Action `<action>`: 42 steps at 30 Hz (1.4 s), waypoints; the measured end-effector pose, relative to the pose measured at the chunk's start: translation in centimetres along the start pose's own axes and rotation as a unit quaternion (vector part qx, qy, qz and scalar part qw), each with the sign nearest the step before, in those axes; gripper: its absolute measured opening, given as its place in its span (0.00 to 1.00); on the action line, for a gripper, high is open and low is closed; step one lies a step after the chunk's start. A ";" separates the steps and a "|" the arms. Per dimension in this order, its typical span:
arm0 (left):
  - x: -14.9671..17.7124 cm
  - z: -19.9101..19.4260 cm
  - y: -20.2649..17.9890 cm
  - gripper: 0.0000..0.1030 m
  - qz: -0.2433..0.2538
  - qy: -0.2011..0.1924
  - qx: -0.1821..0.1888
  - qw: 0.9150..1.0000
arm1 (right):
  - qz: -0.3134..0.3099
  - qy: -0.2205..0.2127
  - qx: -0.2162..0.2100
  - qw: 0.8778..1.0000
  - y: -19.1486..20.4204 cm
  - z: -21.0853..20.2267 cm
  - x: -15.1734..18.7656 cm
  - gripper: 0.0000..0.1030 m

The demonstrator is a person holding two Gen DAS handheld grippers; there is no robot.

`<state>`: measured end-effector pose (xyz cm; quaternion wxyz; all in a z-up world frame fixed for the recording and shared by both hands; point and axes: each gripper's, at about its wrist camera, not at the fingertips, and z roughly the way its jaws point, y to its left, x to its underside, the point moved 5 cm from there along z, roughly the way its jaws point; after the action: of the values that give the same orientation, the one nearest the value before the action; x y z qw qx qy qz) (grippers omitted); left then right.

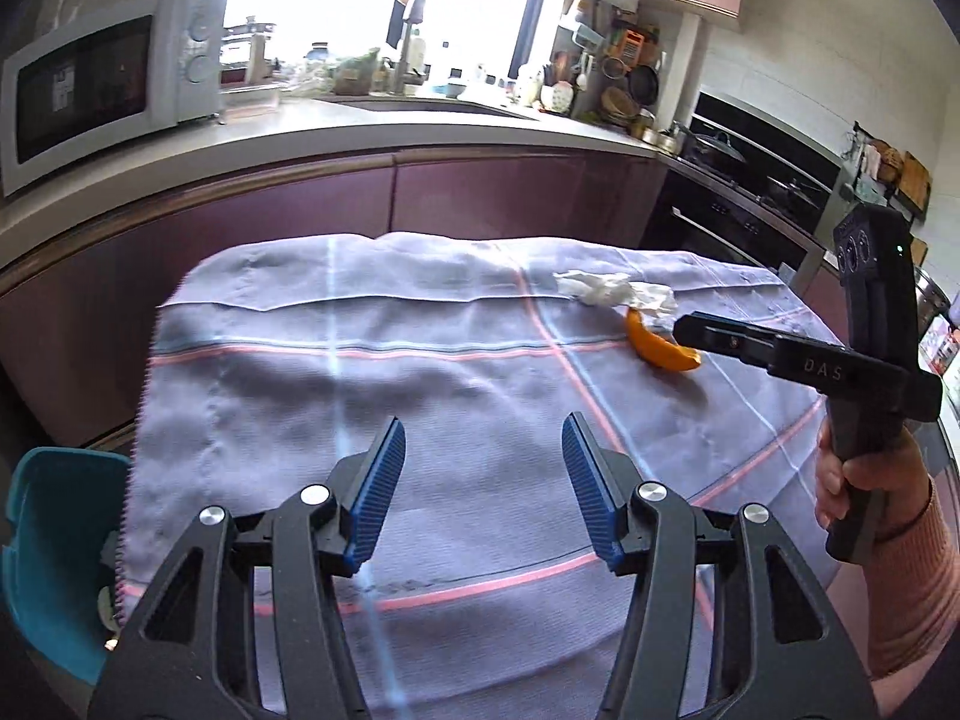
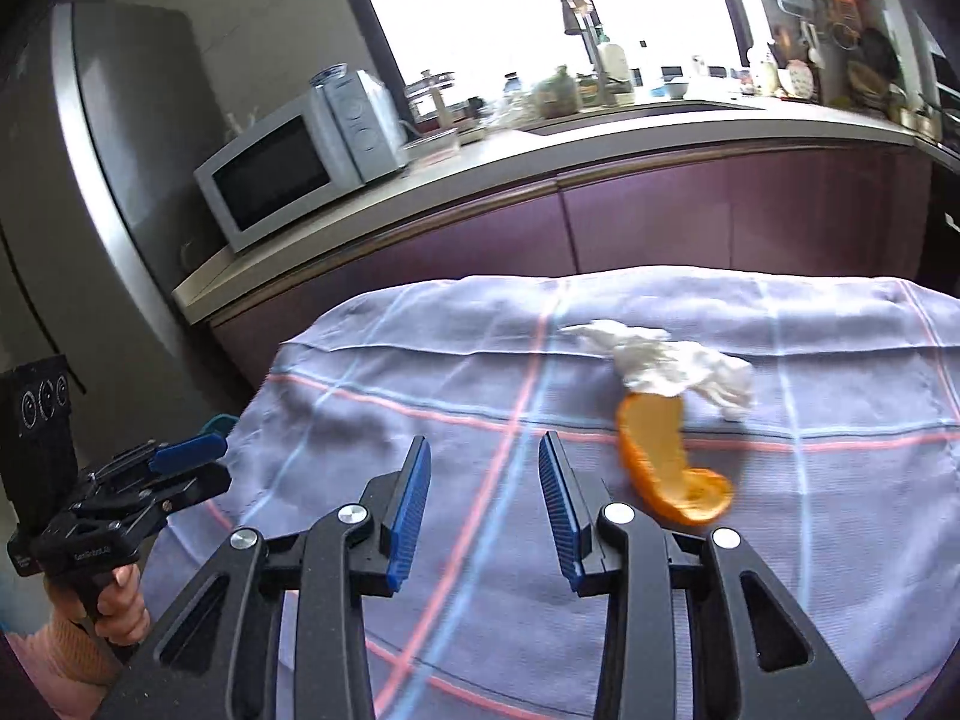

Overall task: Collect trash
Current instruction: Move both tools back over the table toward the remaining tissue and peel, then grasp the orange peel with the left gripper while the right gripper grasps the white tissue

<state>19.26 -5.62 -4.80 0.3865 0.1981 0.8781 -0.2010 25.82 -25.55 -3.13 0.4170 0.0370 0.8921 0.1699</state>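
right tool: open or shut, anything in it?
Open and empty. The right tool shows a clear gap between its blue pads, only tablecloth behind; the orange peel lies just beside it.

The table had a lilac checked cloth (image 2: 600,540) with pink and blue stripes draped over it, a bit wrinkled, and on it sat just 2 bits of trash, a crumpled white tissue (image 2: 666,363) touching the top end of an orange peel (image 2: 660,462).
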 end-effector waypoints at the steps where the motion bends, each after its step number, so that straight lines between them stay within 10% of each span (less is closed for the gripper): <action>1: 0.0 0.9 -1.0 0.51 0.005 0.006 0.005 1.000 | 0.006 -0.001 0.007 1.000 -1.1 0.0 -0.2 0.35; 16: -6.7 12.9 -6.7 0.47 0.013 0.073 0.042 0.996 | 0.064 0.002 0.000 0.998 -6.6 1.4 -1.1 0.36; 30: -5.1 18.5 -11.5 0.30 0.007 0.141 0.105 0.984 | 0.084 0.049 -0.030 0.995 -9.1 6.7 -3.9 0.42; 37: -5.1 19.1 -11.6 0.21 -0.008 0.150 0.116 0.982 | 0.078 0.057 -0.050 0.994 -9.0 7.0 -3.5 0.07; 42: -4.8 18.7 -11.2 0.12 -0.013 0.151 0.120 0.981 | 0.073 0.039 -0.052 0.995 -8.9 5.8 -3.8 0.04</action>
<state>27.86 -25.43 -10.51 0.2206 0.2592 0.8983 -0.2777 33.37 -33.11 -6.80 0.3695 0.0739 0.8927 0.2473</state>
